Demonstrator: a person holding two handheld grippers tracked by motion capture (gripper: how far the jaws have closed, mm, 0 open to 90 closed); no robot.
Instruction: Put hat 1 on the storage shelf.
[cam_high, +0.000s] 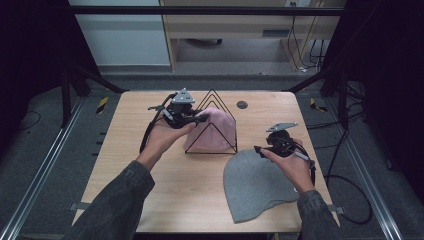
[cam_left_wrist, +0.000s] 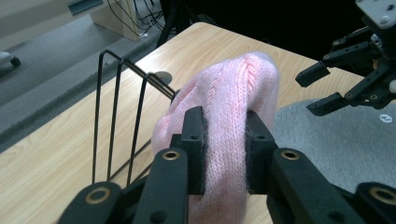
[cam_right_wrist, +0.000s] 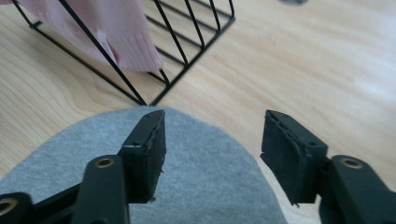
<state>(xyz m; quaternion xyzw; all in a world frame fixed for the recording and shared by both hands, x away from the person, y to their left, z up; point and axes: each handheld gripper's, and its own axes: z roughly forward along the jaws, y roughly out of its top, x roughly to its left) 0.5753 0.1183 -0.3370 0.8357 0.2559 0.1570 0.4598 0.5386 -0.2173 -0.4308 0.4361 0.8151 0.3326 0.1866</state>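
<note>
Left: left gripper (cam_left_wrist: 225, 140) clamped on pink knit hat (cam_left_wrist: 233, 93) draped over black wire rack (cam_high: 212, 122). Right, nearer: right gripper (cam_right_wrist: 212, 154) wide open, empty, above grey hat (cam_high: 255, 182).

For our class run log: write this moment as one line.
left tongs: shut on pink hat at wire rack | right tongs: open over grey hat

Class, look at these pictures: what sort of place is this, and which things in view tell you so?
Probably a lab or recording workspace, not a home: a bare wooden table set between metal floor rails, loose cables on grey carpet, and a hand-held gripper pinching a pink hat.
</note>
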